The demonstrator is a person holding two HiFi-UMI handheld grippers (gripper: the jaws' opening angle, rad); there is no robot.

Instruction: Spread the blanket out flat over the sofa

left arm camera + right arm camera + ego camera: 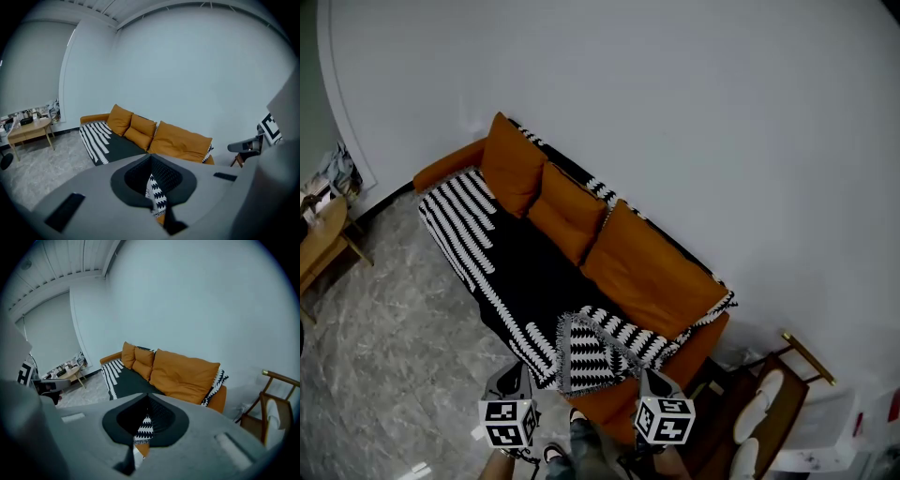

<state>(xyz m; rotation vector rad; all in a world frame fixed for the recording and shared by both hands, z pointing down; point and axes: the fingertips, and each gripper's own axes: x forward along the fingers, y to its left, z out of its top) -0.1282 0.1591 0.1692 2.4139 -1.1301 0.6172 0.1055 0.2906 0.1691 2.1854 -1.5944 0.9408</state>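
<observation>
Head view | found blanket (520, 272) along sofa (649, 270) seat mid-frame, corner (591, 352) folded back lower centre | saw left gripper (519, 374), right gripper (648, 380) jaws pressed together, empty, at frame bottom | judged unfolding pending: needed opening, pinching corner.

Left tool (517, 375) and right tool (651, 379) side by side, low, jaws together on each.

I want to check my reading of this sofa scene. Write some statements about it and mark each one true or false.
1. The sofa is orange. True.
2. The blanket is plain red. False: it is black with a white pattern.
3. Three back cushions lean on the sofa. True.
4. The blanket lies fully flat. False: a folded part lies at its near end.
5. The wooden table is at the head view's right edge. False: it is at the left edge.
</observation>
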